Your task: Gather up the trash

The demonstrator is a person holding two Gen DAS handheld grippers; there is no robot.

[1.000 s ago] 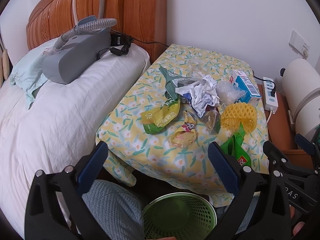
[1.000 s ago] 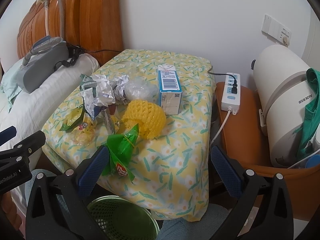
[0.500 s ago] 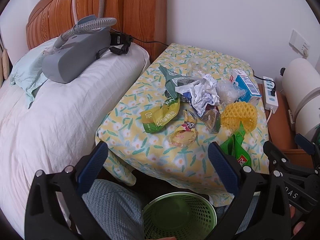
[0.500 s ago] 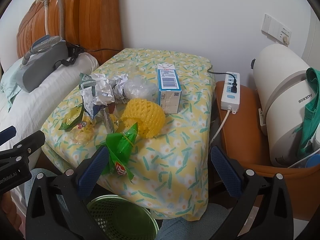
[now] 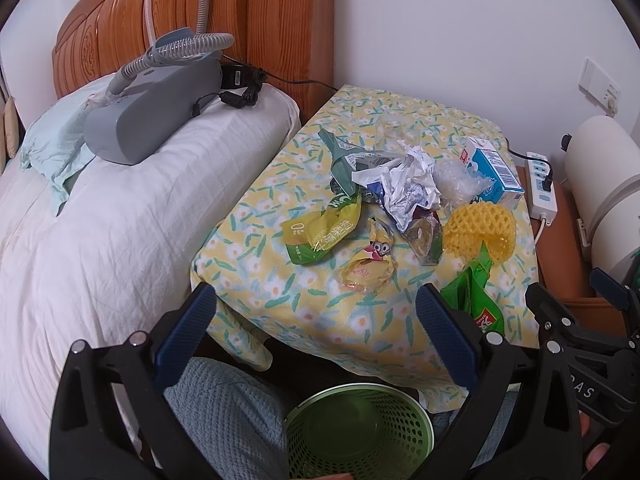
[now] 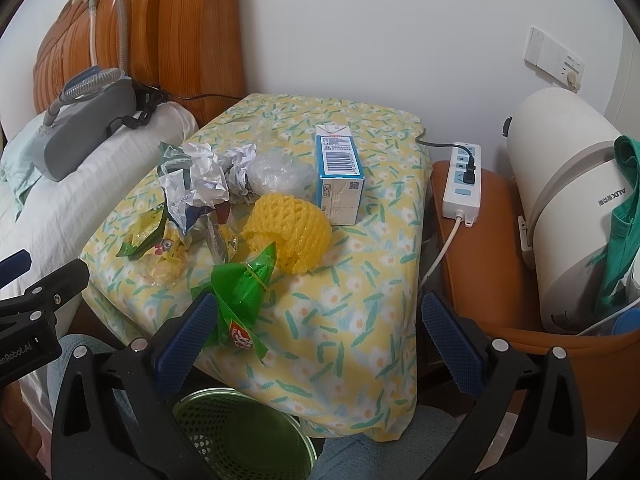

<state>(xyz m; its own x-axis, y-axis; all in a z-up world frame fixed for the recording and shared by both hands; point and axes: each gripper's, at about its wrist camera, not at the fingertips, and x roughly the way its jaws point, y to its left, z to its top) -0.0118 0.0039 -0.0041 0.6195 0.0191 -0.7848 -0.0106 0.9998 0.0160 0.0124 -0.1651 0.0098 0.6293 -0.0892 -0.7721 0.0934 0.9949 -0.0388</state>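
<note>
Left tongs (image 5: 316, 332) gaping wide, holding nothing | right tongs (image 6: 316, 334) hovering wide, empty | green wrapper (image 6: 246, 300) lying just ahead-left of right tongs on tabletop (image 6: 360, 264) near edge, long axis running away toward yellow foam net (image 6: 290, 232) | right nearer | green bin (image 6: 240, 436) waiting below.

A small bench (image 5: 256, 280) draped in a yellow cloth printed with white flowers and green leaves is seen beside a white-sheeted bed (image 5: 100, 240). On the bench are laid a crumpled white paper wad (image 5: 408, 188), a yellow-green snack wrapper (image 5: 320, 236), a yellow cartoon-printed wrapper (image 5: 370, 268), a clear crinkled plastic bag (image 6: 280, 172), a yellow foam fruit net (image 6: 290, 232), a green wrapper (image 6: 242, 296) at the near edge, and an upright blue-and-white carton (image 6: 338, 176). On the bed a grey hose-fitted machine (image 5: 152, 116) is rested.
</note>
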